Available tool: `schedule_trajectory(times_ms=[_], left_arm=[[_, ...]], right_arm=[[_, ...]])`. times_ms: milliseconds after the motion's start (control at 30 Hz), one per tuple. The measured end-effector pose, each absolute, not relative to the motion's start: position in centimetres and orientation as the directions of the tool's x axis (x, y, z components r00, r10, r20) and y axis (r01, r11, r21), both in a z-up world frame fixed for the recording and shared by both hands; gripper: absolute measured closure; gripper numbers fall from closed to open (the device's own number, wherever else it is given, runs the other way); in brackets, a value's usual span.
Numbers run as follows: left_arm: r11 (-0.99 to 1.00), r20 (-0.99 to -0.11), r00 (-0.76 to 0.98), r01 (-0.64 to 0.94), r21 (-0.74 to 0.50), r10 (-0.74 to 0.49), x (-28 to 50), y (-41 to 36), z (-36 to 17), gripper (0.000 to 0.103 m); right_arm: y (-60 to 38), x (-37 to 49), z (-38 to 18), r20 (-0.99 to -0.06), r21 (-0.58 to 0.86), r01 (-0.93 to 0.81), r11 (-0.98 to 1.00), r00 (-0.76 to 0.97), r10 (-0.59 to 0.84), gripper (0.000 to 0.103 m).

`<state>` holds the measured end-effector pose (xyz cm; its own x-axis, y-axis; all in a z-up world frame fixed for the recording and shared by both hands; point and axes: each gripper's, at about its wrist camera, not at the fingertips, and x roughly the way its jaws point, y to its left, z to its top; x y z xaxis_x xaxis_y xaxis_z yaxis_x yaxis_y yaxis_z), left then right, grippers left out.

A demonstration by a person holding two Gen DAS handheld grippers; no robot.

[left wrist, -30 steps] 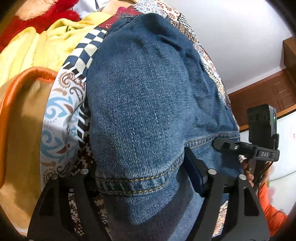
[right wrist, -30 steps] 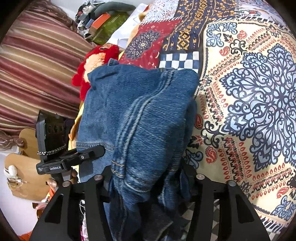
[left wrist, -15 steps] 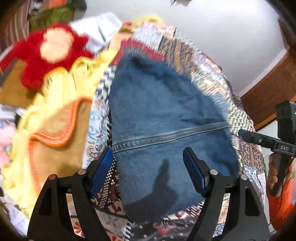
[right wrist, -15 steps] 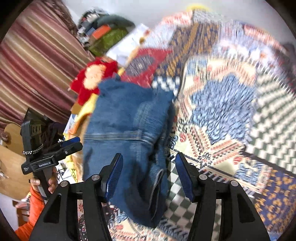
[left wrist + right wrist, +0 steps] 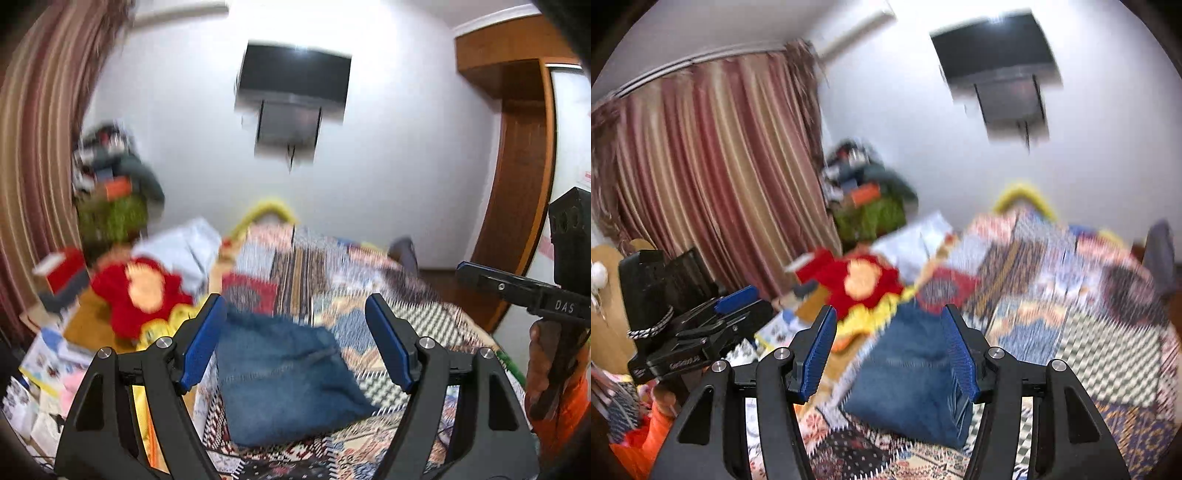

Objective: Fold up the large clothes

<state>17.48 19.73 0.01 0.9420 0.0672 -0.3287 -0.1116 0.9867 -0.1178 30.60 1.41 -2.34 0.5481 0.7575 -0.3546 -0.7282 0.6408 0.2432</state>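
Observation:
Folded blue jeans (image 5: 284,376) lie as a compact block on the patterned bedspread (image 5: 417,321); the right wrist view shows the same jeans (image 5: 916,373). My left gripper (image 5: 295,343) hangs open well above and in front of the jeans, nothing between its blue pads. My right gripper (image 5: 890,354) is also open and empty, raised over the jeans. Each view shows the other gripper beside it, held by a hand with an orange sleeve (image 5: 565,417). Both views are blurred by motion.
A red plush toy (image 5: 140,291) and yellow cloth (image 5: 871,317) lie left of the jeans. Boxes and clutter (image 5: 44,373) crowd the floor at left. A striped curtain (image 5: 713,177), a wall TV (image 5: 291,77) and a wooden wardrobe (image 5: 517,166) surround the bed.
Both grippers let go of the jeans, then rose and drew back, tilting up toward the wall. The jeans stay folded on the bedspread.

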Motion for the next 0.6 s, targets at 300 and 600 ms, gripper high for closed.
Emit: schedule_trajectory(times_ms=[300, 600], left_arm=[[0.974, -0.146, 0.964, -0.227, -0.025, 0.221, 10.1, 14.9, 1.2, 0.026], [0.965, -0.152, 0.955, -0.261, -0.034, 0.253, 8.2, 13.9, -0.2, 0.004]], right_arm=[[-1.1, 20.6, -0.4, -0.182, 0.160, -0.704, 0.692, 0.668, 0.721, 0.048], [-1.6, 16.0, -1.4, -0.156, 0.062, -0.609, 0.790, 0.776, 0.611, 0.007]])
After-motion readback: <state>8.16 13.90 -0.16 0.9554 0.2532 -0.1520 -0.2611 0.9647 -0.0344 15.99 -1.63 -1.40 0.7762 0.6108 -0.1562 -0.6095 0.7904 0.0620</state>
